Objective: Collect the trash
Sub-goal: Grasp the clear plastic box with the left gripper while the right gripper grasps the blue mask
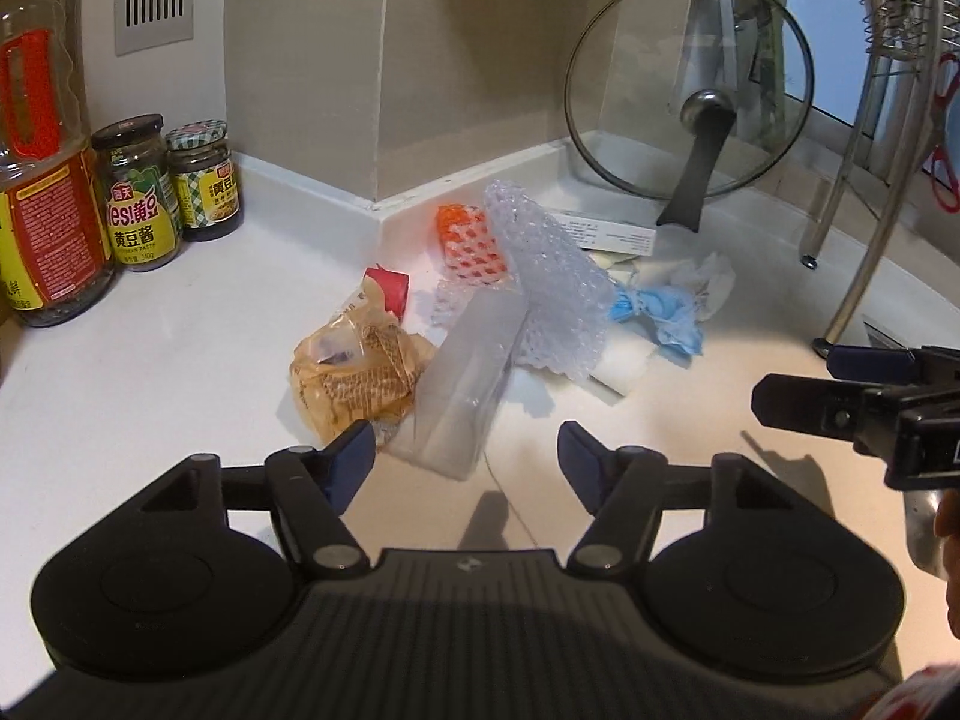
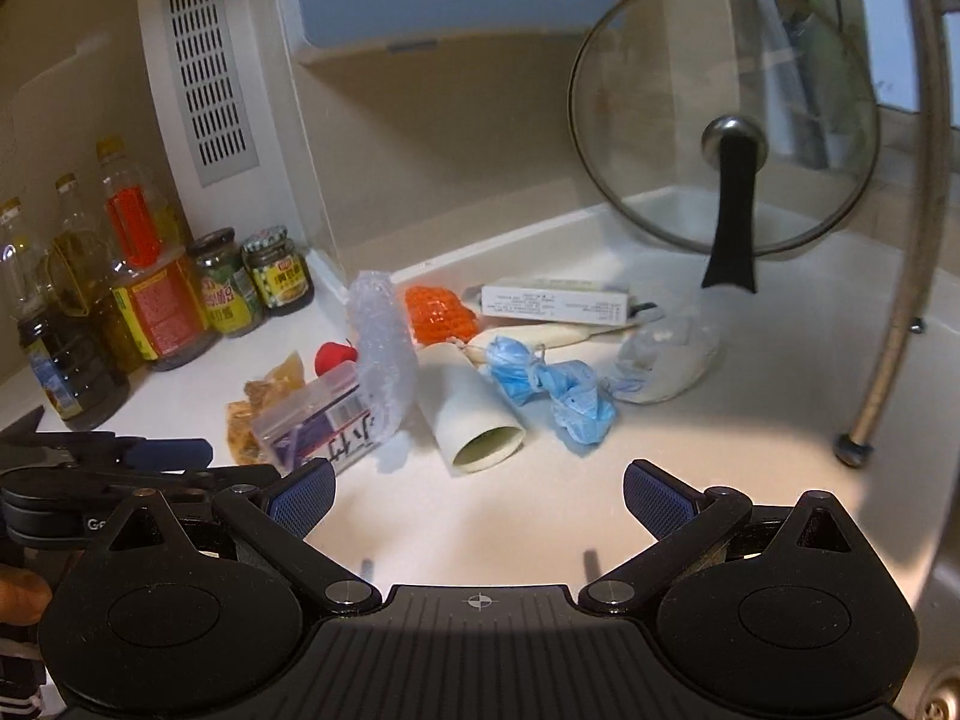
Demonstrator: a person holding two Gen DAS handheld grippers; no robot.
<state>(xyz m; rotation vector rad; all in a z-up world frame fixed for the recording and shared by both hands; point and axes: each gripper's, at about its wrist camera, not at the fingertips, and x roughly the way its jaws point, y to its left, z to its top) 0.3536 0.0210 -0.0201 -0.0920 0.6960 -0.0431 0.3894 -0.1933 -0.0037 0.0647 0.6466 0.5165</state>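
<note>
A heap of trash lies on the white counter (image 1: 180, 360): a crumpled brown wrapper (image 1: 354, 372), a clear plastic box (image 1: 468, 372), bubble wrap (image 1: 540, 276), an orange foam net (image 1: 471, 240), a red cap (image 1: 393, 288), a crumpled blue glove (image 1: 654, 312) and a white tube (image 2: 474, 414). My left gripper (image 1: 465, 450) is open. The near end of the clear box reaches between its fingertips, and neither pad presses on it. My right gripper (image 2: 480, 489) is open over bare counter, just short of the white tube and the blue glove (image 2: 558, 390).
Sauce jars (image 1: 144, 192) and oil bottles (image 2: 144, 276) stand at the left wall. A glass pot lid (image 1: 690, 96) leans in the back corner behind a flat white carton (image 2: 558, 303). A metal rack leg (image 2: 900, 300) stands on the right.
</note>
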